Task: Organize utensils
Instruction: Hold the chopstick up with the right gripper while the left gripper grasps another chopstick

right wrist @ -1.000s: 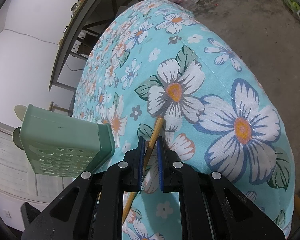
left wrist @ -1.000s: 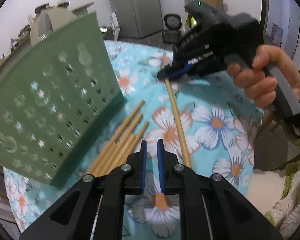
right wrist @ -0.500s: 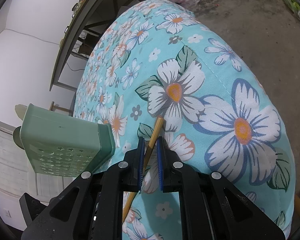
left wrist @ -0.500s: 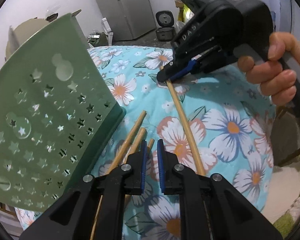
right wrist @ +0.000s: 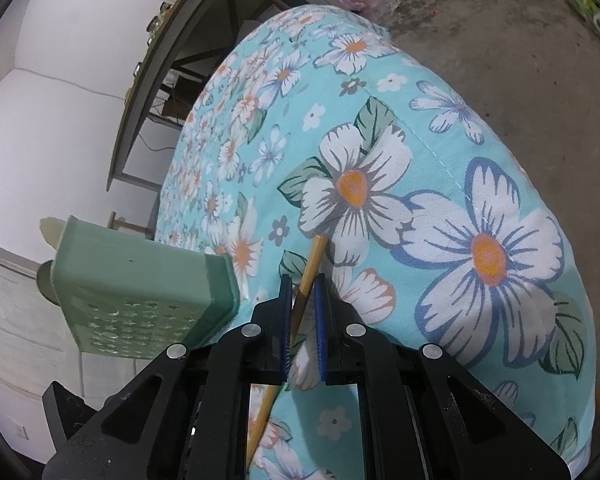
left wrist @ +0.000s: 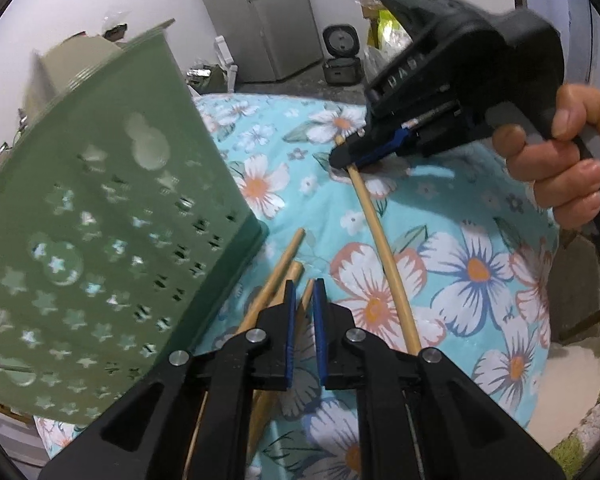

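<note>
A green perforated utensil holder [left wrist: 100, 232] lies on its side on the floral tablecloth; it also shows in the right wrist view [right wrist: 140, 292]. Several wooden chopsticks [left wrist: 276, 280] lie beside it. My left gripper [left wrist: 301, 292] is nearly shut, its jaws straddling the tips of two of them, low over the cloth. My right gripper [right wrist: 303, 284] is shut on one chopstick [right wrist: 308, 276] near its far end; in the left wrist view that chopstick [left wrist: 380, 240] slants across the cloth from the right gripper [left wrist: 348, 162].
The table [right wrist: 440, 160] drops off to a concrete floor on the right. A grey cabinet [left wrist: 272, 20] and a rice cooker [left wrist: 340, 56] stand at the back. A white wall and a shelf frame [right wrist: 152, 92] are on the left.
My left gripper has moved forward over the loose chopsticks, toward the holder. The right gripper stays shut on its chopstick, almost unmoved.
</note>
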`<state>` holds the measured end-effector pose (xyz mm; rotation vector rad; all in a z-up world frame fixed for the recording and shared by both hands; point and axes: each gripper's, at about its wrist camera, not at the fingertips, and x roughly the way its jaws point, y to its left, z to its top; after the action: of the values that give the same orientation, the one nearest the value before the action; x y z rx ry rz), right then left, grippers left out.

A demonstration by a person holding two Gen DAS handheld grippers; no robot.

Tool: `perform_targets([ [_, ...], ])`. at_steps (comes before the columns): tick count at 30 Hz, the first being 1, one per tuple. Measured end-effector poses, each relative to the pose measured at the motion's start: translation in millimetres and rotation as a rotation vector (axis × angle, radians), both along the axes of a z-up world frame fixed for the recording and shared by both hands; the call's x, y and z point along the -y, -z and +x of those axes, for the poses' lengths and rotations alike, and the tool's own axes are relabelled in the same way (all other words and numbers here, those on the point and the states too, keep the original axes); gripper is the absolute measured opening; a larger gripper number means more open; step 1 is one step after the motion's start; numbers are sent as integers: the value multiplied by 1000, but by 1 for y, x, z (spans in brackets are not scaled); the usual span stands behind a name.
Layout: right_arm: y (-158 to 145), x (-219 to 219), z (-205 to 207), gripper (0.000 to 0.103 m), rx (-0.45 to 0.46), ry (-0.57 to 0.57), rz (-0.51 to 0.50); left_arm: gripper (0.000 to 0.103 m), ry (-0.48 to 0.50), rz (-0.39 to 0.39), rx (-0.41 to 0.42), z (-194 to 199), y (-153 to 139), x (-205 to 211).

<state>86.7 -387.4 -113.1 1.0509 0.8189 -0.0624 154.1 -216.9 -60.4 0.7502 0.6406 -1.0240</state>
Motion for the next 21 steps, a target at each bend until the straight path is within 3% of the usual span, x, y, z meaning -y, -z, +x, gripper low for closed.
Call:
perform_targets([
  [12,-45,-14,-6,5,102,-10,-59,6,-111,-166,35,-2,-61,-47],
  [21,-101,-25,-14,4,234,-31,-184,4,-271,-401,3,13,-142,-111],
])
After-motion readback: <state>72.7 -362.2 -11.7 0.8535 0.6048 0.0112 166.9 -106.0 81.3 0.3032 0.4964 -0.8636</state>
